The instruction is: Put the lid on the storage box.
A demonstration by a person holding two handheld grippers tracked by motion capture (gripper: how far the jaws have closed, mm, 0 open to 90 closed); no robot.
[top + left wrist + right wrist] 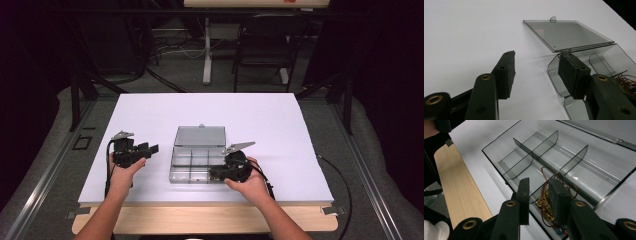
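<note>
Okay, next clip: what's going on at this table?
A person holds a gripper in each hand over a white table. A clear divided box sits in the middle with its lid laid open flat behind it. The right gripper hangs open over the box's near right compartment, just above a bundle of thin brown wire loops with beads. The left gripper is open beside the box's left edge, holding nothing.

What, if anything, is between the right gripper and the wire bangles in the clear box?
Nothing visible blocks it. The box has its lid swung open and lying flat behind it, and the right gripper hangs with open jaws right over the bangles in the near corner compartment. A divider stands beside them, not over them.
</note>
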